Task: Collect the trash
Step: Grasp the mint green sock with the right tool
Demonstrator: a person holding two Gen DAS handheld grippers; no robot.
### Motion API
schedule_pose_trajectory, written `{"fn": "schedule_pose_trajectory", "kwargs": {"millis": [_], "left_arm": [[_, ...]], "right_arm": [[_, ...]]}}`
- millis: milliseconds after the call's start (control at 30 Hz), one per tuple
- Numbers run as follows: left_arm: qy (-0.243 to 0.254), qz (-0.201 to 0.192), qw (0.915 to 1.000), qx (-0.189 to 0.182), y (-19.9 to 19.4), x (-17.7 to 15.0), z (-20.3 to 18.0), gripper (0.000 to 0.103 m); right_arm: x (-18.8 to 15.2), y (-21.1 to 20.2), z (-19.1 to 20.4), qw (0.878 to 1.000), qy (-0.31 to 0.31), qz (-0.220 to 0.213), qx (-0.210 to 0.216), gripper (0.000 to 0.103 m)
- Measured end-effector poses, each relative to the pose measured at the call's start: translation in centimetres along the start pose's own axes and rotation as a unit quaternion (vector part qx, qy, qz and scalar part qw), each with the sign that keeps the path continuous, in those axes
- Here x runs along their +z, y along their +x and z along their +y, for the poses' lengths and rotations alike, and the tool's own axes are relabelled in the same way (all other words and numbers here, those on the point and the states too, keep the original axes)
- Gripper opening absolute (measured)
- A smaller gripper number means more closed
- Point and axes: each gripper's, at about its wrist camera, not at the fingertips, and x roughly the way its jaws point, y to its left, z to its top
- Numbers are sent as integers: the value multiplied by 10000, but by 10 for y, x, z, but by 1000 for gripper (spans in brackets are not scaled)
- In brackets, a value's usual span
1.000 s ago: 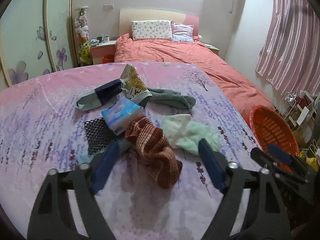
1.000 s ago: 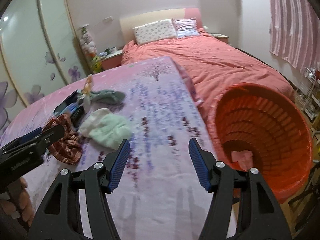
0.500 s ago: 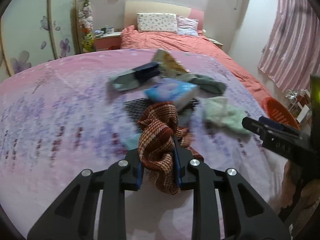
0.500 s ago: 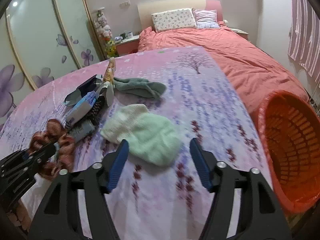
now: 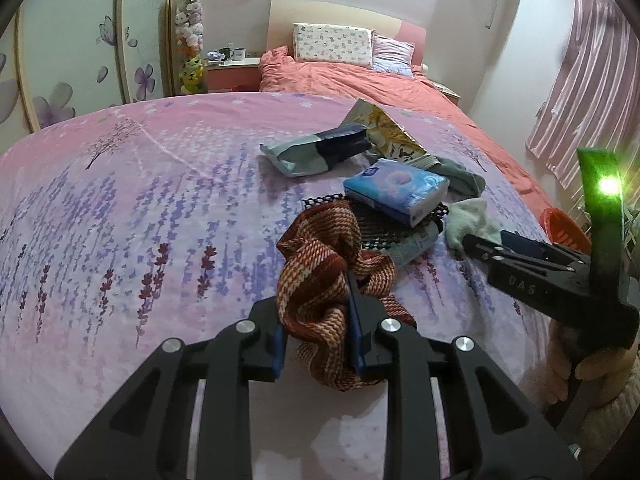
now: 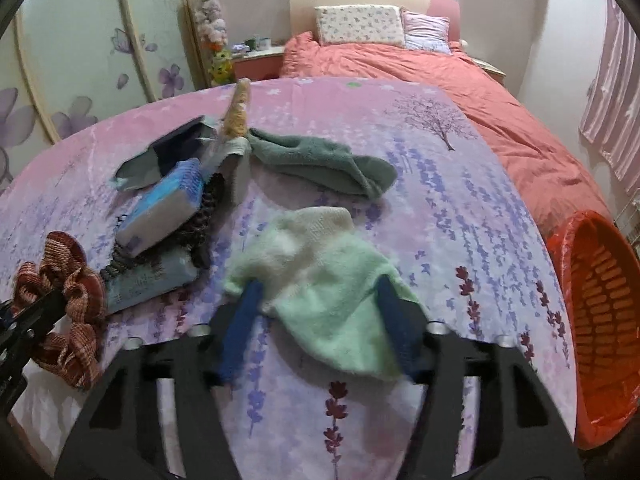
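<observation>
Left wrist: my left claw [image 5: 316, 330] is clamping the brown knit cloth [image 5: 324, 280], soft and limp, bunched on the counter [image 5: 120, 220].

Right wrist: my right claw [image 6: 320, 320] is straddling, jaws apart, the fluffy green cloth [image 6: 320, 280]; I'm judging mid-bunch best.

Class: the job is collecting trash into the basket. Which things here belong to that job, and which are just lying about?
Belong to the job:
left tongs, shut on the brown woven cloth
right tongs, open over the pale green sock
snack wrapper
orange basket

Lying about:
pillows
curtain
plush toys
</observation>
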Motion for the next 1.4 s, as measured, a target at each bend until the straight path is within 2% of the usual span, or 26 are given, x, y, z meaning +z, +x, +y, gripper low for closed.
{"fn": "schedule_pose_trajectory", "kwargs": {"millis": [100,267,467,700,867,1133,1400], "left_arm": [[-29,-10,10000,65,-3,-1,7,26],[-220,-35,9994,259,-4,3,27,26],[-418,1,9977,531,3,13,49,28],[-414,140,9966,705,19,13,53,30],[-545,165,9965,619,21,12,58,30],[-433,206,9958,779,22,12,54,31],[-472,199,9959,743,23,13,53,31]], "right_arm": [[-4,-5,-9,9998,135,-20,144,19],[-12,-10,-17,9993,248,-27,294,10],[-14,-11,-17,9991,287,-14,325,10],[-13,-9,-26,9979,417,-6,487,10],[-14,-8,-33,9968,512,-3,614,10],[-14,-9,-38,9958,573,1,708,11],[-15,-9,-41,9948,635,0,791,11]]}}
